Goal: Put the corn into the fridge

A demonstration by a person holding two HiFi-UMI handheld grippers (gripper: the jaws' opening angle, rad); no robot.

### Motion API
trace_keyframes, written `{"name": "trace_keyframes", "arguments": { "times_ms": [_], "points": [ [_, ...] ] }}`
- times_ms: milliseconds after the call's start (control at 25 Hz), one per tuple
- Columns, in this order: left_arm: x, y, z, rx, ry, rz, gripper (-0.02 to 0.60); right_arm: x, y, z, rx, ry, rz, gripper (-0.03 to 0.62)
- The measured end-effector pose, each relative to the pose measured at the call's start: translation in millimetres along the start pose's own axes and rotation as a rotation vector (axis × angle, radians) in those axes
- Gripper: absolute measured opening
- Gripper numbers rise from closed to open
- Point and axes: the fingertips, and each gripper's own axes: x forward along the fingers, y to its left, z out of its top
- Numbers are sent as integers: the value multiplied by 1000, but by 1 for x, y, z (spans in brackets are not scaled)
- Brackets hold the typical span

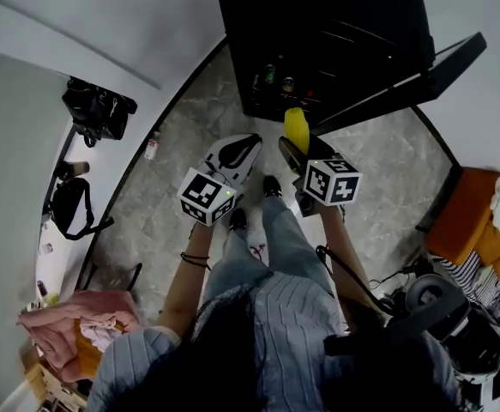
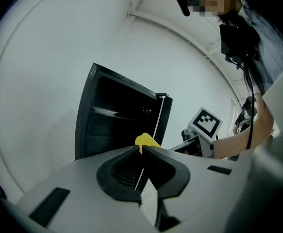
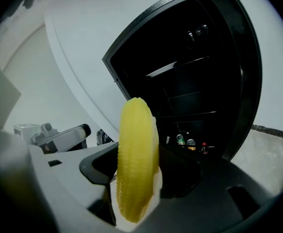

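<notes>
Largest in the head view: a black fridge (image 1: 318,24) at the top, its door (image 1: 430,71) swung wide to the right over a grey marbled floor (image 1: 378,161). Below it, a person in a striped shirt and jeans, seen from above, with one arm out to each tool. Only in this view: a black bag (image 1: 99,110) on a white counter to the left, a pink cloth (image 1: 69,316) lower left and an orange cushion (image 1: 468,213) at the right. Left gripper (image 1: 251,142) white, aimed at the fridge, with its marker cube (image 1: 207,196) nearest the body. In the left gripper view, jaws shut tight along one line with nothing between them, and just a yellow tip of the cob showing beyond. Right gripper (image 1: 294,148) close beside it, clamped on the corn (image 1: 296,127), which is held up in front of the open fridge, not inside. In the right gripper view alone, the cob's ribbed rows of kernels, standing upright between the two jaws. Also there, the dark shelves in full and, low inside, a row of small bottles (image 3: 191,142), visible from the head only as tiny caps.
</notes>
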Motion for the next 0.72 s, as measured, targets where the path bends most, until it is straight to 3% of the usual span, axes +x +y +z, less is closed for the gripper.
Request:
{"name": "trace_keyframes", "arguments": {
  "times_ms": [720],
  "points": [
    [54, 30, -5, -20, 25, 13, 9, 90, -73, 63, -121, 19, -67, 249]
  ]
}}
